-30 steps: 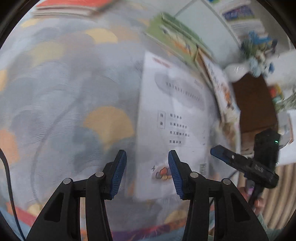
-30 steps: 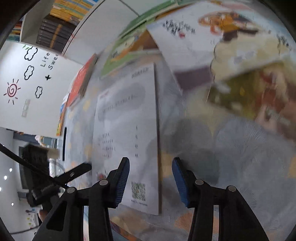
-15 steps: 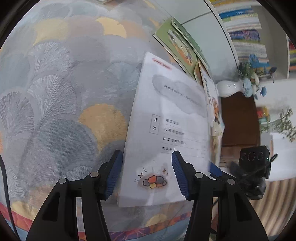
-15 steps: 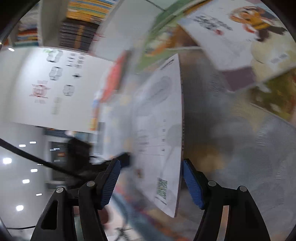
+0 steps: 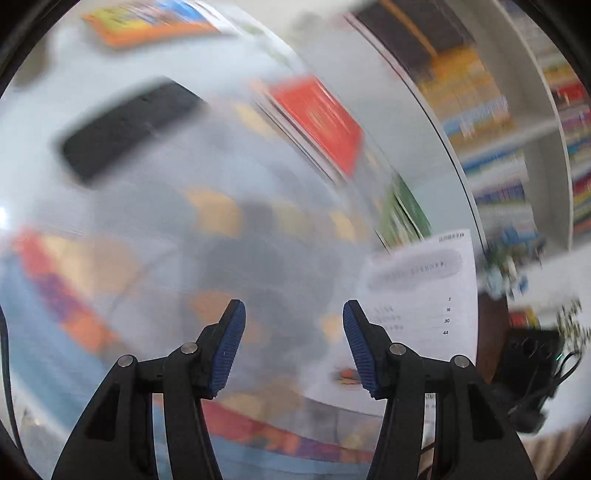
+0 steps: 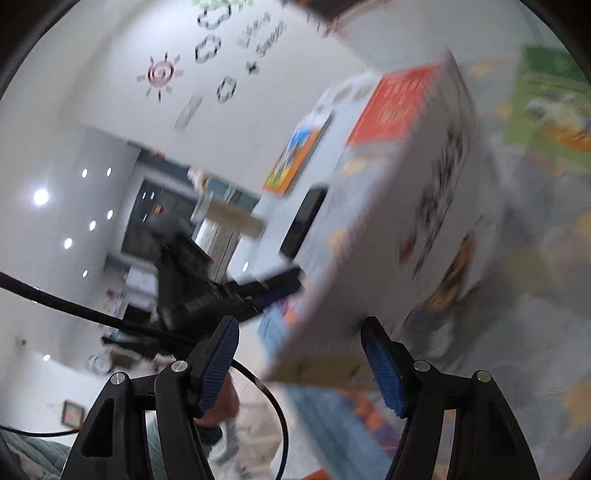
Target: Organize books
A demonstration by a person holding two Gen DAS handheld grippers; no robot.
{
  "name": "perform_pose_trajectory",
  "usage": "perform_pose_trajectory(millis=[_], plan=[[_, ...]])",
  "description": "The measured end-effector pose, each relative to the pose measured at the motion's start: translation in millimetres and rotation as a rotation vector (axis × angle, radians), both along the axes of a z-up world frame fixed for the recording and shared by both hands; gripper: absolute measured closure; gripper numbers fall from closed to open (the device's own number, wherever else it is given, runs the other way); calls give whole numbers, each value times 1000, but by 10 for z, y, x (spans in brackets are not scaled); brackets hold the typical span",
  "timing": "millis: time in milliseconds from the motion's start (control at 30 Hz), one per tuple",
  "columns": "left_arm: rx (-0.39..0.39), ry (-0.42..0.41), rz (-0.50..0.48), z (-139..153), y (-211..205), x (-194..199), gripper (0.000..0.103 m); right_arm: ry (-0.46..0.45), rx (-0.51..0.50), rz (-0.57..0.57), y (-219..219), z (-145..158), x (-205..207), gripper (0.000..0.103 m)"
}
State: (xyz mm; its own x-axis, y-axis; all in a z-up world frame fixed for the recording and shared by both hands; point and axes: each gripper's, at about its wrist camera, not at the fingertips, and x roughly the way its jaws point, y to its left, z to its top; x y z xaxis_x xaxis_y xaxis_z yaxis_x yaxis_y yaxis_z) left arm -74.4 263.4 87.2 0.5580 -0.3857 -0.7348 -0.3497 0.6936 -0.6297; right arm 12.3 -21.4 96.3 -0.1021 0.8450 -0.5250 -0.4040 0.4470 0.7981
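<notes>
A thin white book [image 5: 421, 295] with a grey cloud and a contents list stands tilted up off the patterned cloth, to the right of my left gripper [image 5: 291, 332]. That gripper is open and empty. In the right wrist view the same book [image 6: 399, 221] shows its illustrated cover, raised on edge, its lower corner between the fingers of my open right gripper [image 6: 299, 354]. I cannot tell what holds it up. A red book [image 5: 317, 118] and green books [image 5: 406, 214] lie further back. The left gripper [image 6: 258, 291] appears beyond the book in the right wrist view.
A black flat device [image 5: 125, 129] lies on the white table at the back left. An orange book [image 5: 147, 26] lies beyond it. Bookshelves [image 5: 509, 129] fill the right. A vase of flowers [image 5: 506, 266] stands by the table's right edge. Both views are motion-blurred.
The white book has been tipped up from lying flat onto its edge. My left gripper has swung left, off the book. My right gripper has turned left towards the room.
</notes>
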Motion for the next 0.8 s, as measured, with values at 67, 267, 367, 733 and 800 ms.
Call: perform_pose_trajectory(millis=[67,267,367,733,800], plan=[[-11,9,75,11,250,-175,51,50,-3,22,118,-140,-56,36],[50,91,-23,-97,298,-120,51,223,-96,-67,74,-641,-43,32],[91,119,-149,-225,89,95,51,253,-135,-171,-61,-779,-42,32],[313,165,-454,-589,-316,581,51,-224,-667,-379,313,-667,-203,29],[297,164,-477,-669,-297,606,51,-221,-749,-371,440,-784,-224,36]])
